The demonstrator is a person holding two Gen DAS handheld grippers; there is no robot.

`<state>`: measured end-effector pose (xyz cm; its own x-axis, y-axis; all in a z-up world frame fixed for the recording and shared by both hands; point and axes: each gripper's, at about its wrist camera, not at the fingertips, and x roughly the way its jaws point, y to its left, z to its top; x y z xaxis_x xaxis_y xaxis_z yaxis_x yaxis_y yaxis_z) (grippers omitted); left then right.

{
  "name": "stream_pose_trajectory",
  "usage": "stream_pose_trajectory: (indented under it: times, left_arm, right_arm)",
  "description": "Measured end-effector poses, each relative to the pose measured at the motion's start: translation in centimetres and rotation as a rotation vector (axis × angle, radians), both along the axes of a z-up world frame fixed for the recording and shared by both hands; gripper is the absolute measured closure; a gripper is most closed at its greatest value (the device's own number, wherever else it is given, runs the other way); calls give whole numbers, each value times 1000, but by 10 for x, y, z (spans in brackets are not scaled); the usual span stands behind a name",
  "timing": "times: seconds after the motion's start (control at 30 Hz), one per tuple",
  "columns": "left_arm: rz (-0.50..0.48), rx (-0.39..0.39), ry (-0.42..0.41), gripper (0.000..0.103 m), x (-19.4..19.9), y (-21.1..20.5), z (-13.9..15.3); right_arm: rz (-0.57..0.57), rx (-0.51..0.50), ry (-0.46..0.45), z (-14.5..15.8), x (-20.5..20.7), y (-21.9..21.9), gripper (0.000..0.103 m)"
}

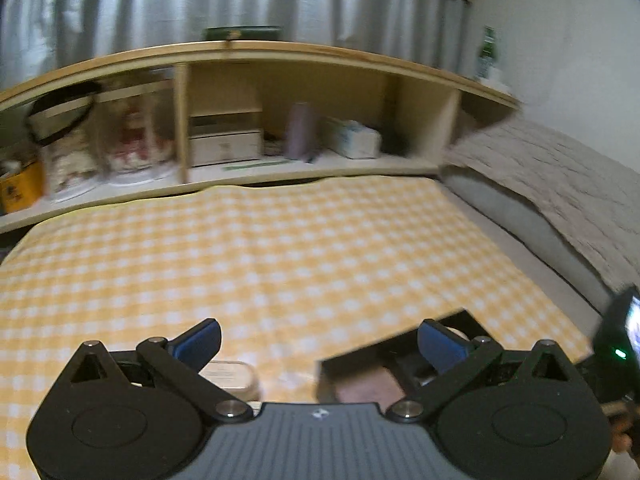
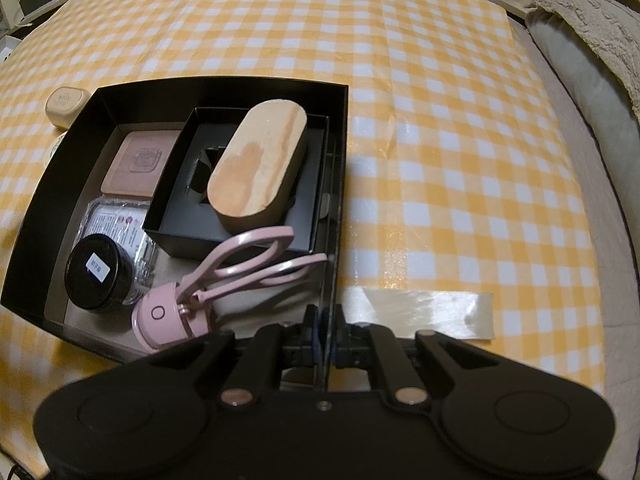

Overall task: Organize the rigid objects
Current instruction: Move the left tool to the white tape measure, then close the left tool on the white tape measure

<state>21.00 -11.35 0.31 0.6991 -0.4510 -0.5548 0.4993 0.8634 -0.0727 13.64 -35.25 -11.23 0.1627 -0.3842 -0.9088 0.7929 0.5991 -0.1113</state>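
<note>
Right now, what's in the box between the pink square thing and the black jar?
In the right wrist view, a clear plastic packet with printed writing lies between the pink square compact and the black jar.

- Work surface was a bed covered with a yellow-and-white checked cloth; a strip of clear tape lay stuck across it near the front edge.
- A light wooden headboard shelf ran along the far side, split by upright dividers into open compartments holding blurred clutter.
- Grey pleated curtains hung behind the shelf.
- A plain white wall stood to the right.
- A grey pillow lay along the right side of the bed, a textured beige blanket draped over it.
- Lighting was dim and warm; the left wrist view was motion-blurred.
</note>
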Motion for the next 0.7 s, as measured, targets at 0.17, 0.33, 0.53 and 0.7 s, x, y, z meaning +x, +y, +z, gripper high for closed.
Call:
stream_pose_trajectory:
  times: [0.17,0.33,0.53,0.7]
  left_arm:
    - [108,8,16,0,20,15,-15]
    - [206,25,118,0,42,27,-42]
    - [201,123,147,4,50,30,-73]
    - [92,207,133,15,48,26,-95]
  right_arm:
    - [-1,0,-1,0,0,0,96]
    - [-1,1,-2,-1,0,0,96]
    - [-1,0,-1,-1,1,0,96]
    - [-2,5,-4,-2,0,0,96]
